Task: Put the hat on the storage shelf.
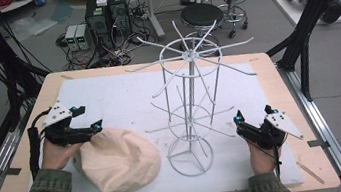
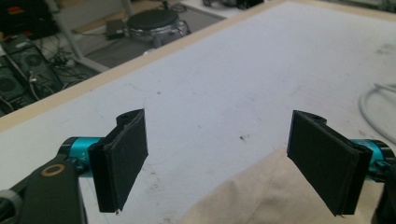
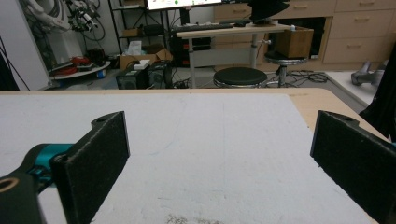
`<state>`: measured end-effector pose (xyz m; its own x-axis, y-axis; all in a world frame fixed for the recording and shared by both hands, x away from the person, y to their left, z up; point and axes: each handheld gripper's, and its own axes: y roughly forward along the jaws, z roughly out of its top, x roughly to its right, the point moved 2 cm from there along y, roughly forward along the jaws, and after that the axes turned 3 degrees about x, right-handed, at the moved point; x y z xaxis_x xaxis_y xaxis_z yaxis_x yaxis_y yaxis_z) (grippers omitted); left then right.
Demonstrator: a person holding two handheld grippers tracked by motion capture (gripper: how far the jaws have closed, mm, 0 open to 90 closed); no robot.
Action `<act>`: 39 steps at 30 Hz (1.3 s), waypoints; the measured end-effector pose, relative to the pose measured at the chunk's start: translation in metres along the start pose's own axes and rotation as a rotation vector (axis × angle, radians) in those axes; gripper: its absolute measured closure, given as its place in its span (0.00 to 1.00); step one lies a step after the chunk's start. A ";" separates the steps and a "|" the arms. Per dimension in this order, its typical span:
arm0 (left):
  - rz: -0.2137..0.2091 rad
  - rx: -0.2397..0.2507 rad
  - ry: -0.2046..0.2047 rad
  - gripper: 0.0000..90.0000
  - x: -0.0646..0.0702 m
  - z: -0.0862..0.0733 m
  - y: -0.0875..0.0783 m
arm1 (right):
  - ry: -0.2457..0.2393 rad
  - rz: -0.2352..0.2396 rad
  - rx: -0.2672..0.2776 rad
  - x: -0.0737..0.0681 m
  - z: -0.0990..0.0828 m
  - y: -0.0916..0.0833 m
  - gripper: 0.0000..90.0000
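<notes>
A beige cloth hat (image 1: 117,159) lies crumpled on the white mat (image 1: 118,98) at the front left. My left gripper (image 1: 87,119) hovers open just above the hat's far left edge; in the left gripper view the beige cloth (image 2: 261,196) sits low between the spread jaws of that gripper (image 2: 229,161), untouched. A white wire display rack (image 1: 191,98) with radiating prongs stands upright in the middle of the mat. My right gripper (image 1: 253,113) is open to the right of the rack's base, with nothing between its jaws (image 3: 219,158).
The wooden table (image 1: 278,86) edge frames the mat. Black frame struts (image 1: 308,11) rise at both sides. Beyond the table are stools (image 1: 202,15), computer towers (image 1: 106,14) and cables on the floor. Bare mat lies behind the hat and right of the rack.
</notes>
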<state>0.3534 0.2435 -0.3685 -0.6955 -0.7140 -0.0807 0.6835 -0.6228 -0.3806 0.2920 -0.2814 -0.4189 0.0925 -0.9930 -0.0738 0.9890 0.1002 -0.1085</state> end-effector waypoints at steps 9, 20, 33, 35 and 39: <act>-0.089 -0.060 0.093 0.23 0.016 0.020 0.017 | 0.003 0.008 0.000 0.000 0.000 0.000 0.04; -0.215 -0.224 0.189 0.23 0.030 0.021 0.042 | -0.001 0.009 0.005 0.000 0.000 0.000 0.04; -0.319 -0.321 0.211 0.21 0.035 0.008 0.057 | 0.007 0.018 0.010 -0.001 0.001 -0.001 0.04; -0.324 -0.323 0.213 0.21 0.035 0.007 0.059 | 0.006 0.018 0.010 -0.002 0.001 -0.001 0.04; -0.337 -0.354 0.229 0.21 0.037 0.006 0.064 | 0.008 0.015 0.010 -0.001 0.001 -0.001 0.04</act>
<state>0.3727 0.1756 -0.3905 -0.9210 -0.3804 -0.0843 0.3252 -0.6313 -0.7041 0.2907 -0.2802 -0.4179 0.1069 -0.9908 -0.0832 0.9886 0.1149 -0.0976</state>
